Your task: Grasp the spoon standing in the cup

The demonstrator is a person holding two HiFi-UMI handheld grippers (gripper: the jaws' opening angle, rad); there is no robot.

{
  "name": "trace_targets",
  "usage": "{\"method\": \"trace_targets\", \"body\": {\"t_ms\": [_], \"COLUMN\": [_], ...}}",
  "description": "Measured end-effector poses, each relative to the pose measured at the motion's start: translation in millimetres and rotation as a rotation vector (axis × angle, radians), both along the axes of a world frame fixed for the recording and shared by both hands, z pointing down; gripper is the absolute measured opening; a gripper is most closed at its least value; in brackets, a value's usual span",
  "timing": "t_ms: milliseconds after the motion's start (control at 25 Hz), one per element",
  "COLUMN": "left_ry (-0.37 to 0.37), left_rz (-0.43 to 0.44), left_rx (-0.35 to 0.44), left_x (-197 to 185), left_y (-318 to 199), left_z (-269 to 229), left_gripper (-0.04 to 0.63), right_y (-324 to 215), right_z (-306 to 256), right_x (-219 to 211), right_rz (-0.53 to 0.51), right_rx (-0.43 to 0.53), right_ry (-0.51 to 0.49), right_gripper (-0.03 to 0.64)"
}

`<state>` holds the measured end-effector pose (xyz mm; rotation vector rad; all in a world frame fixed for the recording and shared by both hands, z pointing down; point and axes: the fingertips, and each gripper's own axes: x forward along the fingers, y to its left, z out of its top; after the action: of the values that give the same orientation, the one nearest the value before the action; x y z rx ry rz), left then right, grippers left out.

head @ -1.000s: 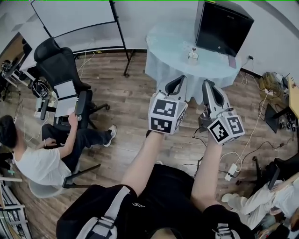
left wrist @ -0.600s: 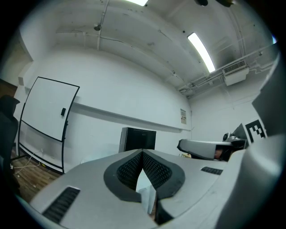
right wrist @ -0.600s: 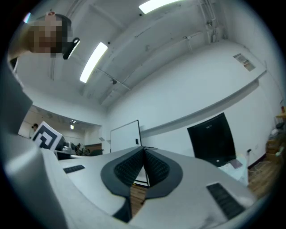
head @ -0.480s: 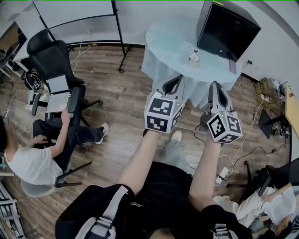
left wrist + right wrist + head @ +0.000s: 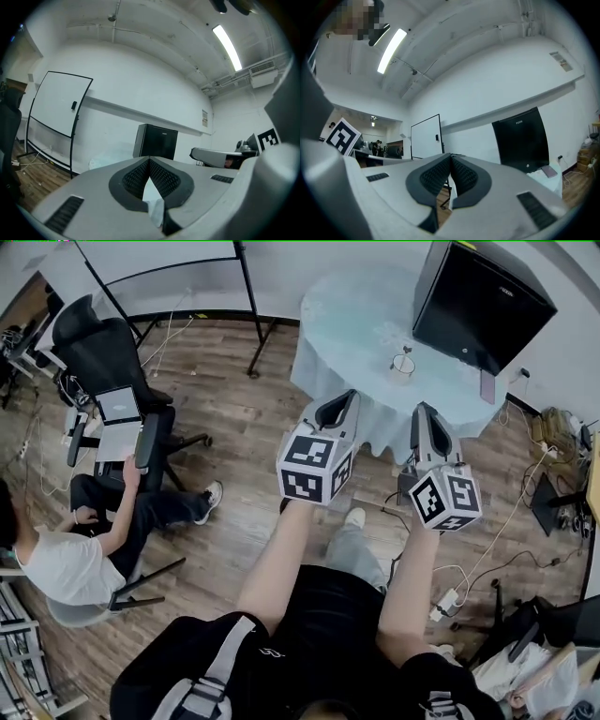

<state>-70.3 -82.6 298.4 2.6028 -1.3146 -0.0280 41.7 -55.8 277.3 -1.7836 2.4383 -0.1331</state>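
Head view gives us a wooden floor [image 5: 244, 427] and a round, pale-clothed tabletop [image 5: 347, 324]. Our left claw [image 5: 345, 397] and right claw [image 5: 422, 411] are both closed and empty. The cup [image 5: 401, 369] holding the spoon [image 5: 407, 352] stands on the tabletop beyond the right claw, well apart. Behind it is a black cabinet [image 5: 483, 301] whose small lettering we cannot read.

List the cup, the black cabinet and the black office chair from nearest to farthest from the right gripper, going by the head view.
1. Cup, on the round table, just ahead of the right gripper.
2. Black cabinet, behind the cup, on the right side.
3. Black office chair, far left.
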Motion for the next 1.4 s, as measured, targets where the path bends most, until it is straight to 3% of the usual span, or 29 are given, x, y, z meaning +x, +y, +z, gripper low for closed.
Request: {"method": "trace_targets", "body": {"t_ms": [480, 720, 920, 1120, 1400], "left_ry": [-0.038, -0.020, -0.098, -0.064, -0.083], "left_rz": [0.056, 0.063, -0.004, -0.078, -0.047], "left_rx": [-0.014, 0.048, 0.098, 0.083, 0.038], "left_x": [128, 183, 179, 155, 178], "left_y": [-105, -139, -162, -192, -224], "left_z": [6, -18, -22, -18, 10], "left_gripper": [0.012, 0.011, 0.011, 0.011, 0.011], "right_y": [-102, -140, -163, -180, -219], "right_z": [11, -4, -7, -1, 24], "right_x": [112, 155, 163, 145, 175], "right_rz": [-0.034, -0.072, -0.094, -0.142, -0.110], "right_rx": [-0.027, -0.002, 0.001, -0.020, -0.087], "right_ry": [-0.048, -0.024, -0.015, 0.037, 0.009], "right_gripper": [0.008, 0.008, 0.008, 0.008, 0.009]}}
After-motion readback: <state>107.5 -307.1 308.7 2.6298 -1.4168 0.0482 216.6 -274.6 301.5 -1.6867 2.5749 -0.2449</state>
